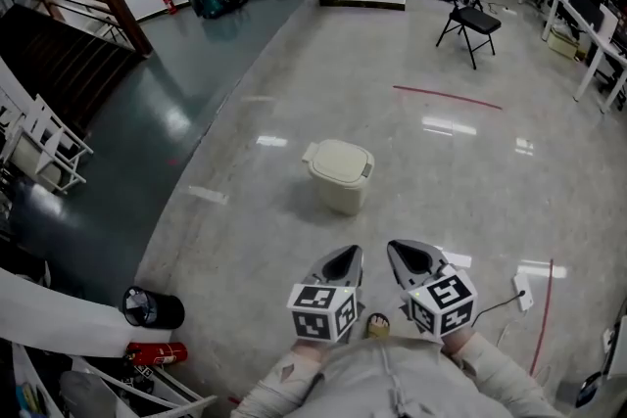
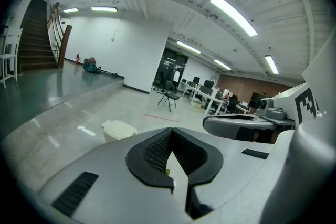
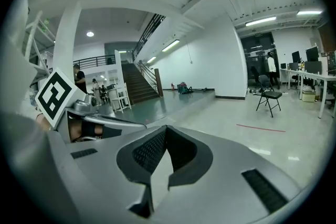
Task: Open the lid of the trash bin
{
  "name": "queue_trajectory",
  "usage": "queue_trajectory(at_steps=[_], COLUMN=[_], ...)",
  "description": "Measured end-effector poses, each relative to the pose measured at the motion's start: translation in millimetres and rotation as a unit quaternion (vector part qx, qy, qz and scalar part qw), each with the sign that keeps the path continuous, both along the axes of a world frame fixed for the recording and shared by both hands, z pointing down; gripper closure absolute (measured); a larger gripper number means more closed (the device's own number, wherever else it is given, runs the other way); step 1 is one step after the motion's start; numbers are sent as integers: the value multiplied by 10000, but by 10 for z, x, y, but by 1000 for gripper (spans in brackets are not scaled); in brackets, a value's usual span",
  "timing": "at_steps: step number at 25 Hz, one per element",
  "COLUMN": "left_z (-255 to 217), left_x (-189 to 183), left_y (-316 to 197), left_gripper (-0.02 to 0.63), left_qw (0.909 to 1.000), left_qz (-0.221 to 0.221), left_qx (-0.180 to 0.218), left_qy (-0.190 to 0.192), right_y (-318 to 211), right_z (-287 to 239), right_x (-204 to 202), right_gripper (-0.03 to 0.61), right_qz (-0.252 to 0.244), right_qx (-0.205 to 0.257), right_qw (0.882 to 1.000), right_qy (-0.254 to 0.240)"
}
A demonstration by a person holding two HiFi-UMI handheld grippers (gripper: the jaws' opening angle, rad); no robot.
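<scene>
A cream trash bin (image 1: 339,173) stands on the glossy floor ahead of me, lid down. In the left gripper view the trash bin (image 2: 118,130) shows small, just left of the jaws; the right gripper view does not show it. My left gripper (image 1: 350,253) and right gripper (image 1: 400,250) are held side by side close to my body, well short of the bin and touching nothing. In the left gripper view the left gripper (image 2: 170,129) has its tips together, and the right gripper (image 3: 166,127) looks the same in its own view. Both hold nothing.
A dark raised platform (image 1: 147,113) runs along the left, with white chairs (image 1: 44,147) and stairs. A black cylinder (image 1: 152,308) and a red extinguisher (image 1: 157,352) lie near left. A folding chair (image 1: 470,20), desks (image 1: 588,15), red tape (image 1: 446,97) and a power strip (image 1: 521,292) are to the right.
</scene>
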State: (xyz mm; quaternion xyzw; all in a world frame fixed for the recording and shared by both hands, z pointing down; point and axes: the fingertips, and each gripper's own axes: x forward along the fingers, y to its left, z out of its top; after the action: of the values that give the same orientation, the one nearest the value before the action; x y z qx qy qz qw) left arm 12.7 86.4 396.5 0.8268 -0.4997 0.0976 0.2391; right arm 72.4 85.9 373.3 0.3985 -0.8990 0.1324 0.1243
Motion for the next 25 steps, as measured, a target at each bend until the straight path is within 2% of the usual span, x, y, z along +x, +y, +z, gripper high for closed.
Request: queue_trajectory(at_steps=[6, 17, 21, 25], left_z=[-62, 130, 216, 310], left_x=[117, 89, 43, -38], left_y=[-230, -544, -797, -1106], left_gripper=[609, 609, 609, 609], left_qw=[9999, 9995, 9994, 9993], left_qz=[-134, -265, -290, -210], left_qx=[47, -166, -183, -201], left_qy=[54, -24, -25, -235], right_y=[-224, -450, -727, -1082], right_z=[13, 235, 290, 336], right_x=[75, 124, 170, 136], right_gripper=[574, 574, 574, 574], right_qz=[-104, -27, 82, 171], right_qx=[-45, -365, -371, -389], right_qw=[9999, 9992, 9992, 9991], right_qy=[-29, -142, -99, -37])
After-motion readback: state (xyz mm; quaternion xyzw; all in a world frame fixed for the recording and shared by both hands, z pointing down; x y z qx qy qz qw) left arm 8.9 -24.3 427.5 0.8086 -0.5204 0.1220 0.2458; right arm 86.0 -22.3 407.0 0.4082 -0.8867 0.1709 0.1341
